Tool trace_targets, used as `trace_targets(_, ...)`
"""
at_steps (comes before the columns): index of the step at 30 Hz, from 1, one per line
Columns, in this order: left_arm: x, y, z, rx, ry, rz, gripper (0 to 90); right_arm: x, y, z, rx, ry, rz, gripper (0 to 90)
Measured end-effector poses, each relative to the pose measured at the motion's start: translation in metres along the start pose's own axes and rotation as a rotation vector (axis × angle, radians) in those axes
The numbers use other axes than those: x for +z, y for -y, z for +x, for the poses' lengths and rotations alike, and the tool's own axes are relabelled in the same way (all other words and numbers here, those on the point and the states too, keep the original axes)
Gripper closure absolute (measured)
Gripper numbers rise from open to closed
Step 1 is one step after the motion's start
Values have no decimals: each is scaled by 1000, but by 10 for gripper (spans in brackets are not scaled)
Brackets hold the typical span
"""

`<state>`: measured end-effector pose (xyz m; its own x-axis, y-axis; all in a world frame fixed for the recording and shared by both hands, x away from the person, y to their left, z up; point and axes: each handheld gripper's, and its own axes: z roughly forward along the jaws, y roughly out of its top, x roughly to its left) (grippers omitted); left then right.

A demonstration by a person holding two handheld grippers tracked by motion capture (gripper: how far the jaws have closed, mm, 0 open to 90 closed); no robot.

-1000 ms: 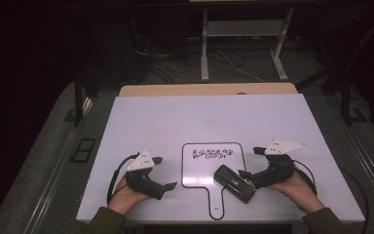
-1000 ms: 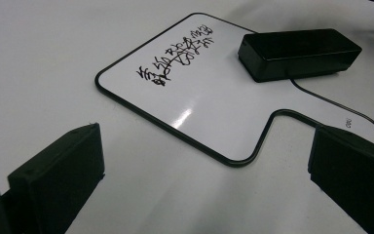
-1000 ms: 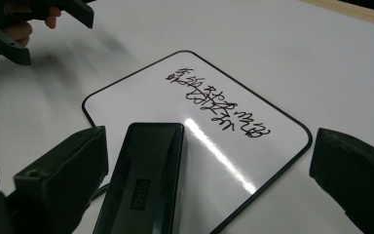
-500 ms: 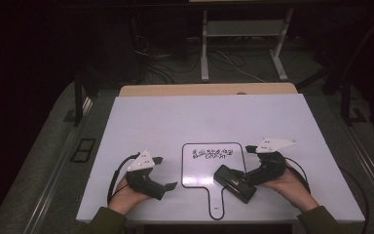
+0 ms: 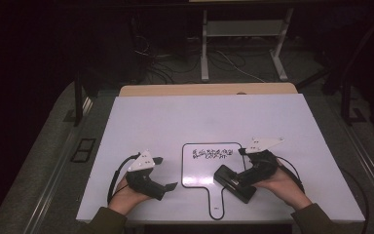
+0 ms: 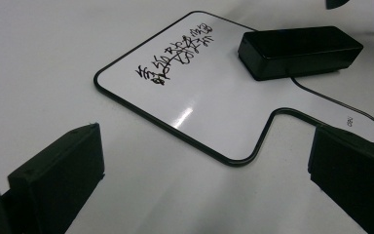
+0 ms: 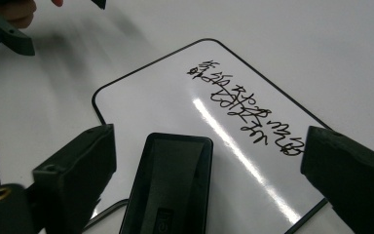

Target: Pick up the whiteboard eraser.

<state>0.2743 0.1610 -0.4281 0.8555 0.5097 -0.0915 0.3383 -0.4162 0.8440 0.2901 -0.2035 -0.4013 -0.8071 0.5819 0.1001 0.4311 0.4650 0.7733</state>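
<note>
A small paddle-shaped whiteboard (image 5: 202,170) (image 6: 199,102) (image 7: 175,97) lies flat near the table's front edge, with black scribbles (image 5: 212,154) (image 7: 246,105) across its upper part. A black eraser block (image 5: 233,183) (image 6: 299,51) (image 7: 173,185) rests on its lower right corner. My right gripper (image 5: 230,181) (image 7: 209,146) straddles the eraser. Its jaws have just been closing, but there are gaps on both sides and neither pad presses on it. My left gripper (image 5: 164,173) (image 6: 207,136) rests open on the table left of the board, nothing between its jaws.
The white tabletop (image 5: 199,117) stretches far beyond the board, with a wooden strip (image 5: 204,89) along its far edge. Past it a metal stand (image 5: 241,44) and cables sit on the dark floor. Cables trail from both grippers.
My right gripper has slid left toward the eraser, and its jaws now sit on either side of it. The left gripper, the board and the eraser have not moved.
</note>
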Motion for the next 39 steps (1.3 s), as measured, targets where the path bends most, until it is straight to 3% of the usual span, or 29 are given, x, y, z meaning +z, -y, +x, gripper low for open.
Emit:
trace_targets(2, 0, 0, 0, -1, -1, -1, 0, 1, 1, 1, 0, -5, 23, 53)
trace_targets(4, 0, 1, 0, -2, -1, -3, 0, 2, 2, 2, -4, -8, 50, 126)
trace_targets(10, 1, 1, 0, -3, 1, 2, 0, 4, 3, 5, 6, -7, 102, 156)
trace_targets(27, 2, 1, 0, 5, 5, 15, 0, 9, 10, 13, -10, -9, 221, 158)
trace_targets(39, 2, 2, -1, 13, 8, 25, 0, 15, 14, 23, -31, 22, 284, 160)
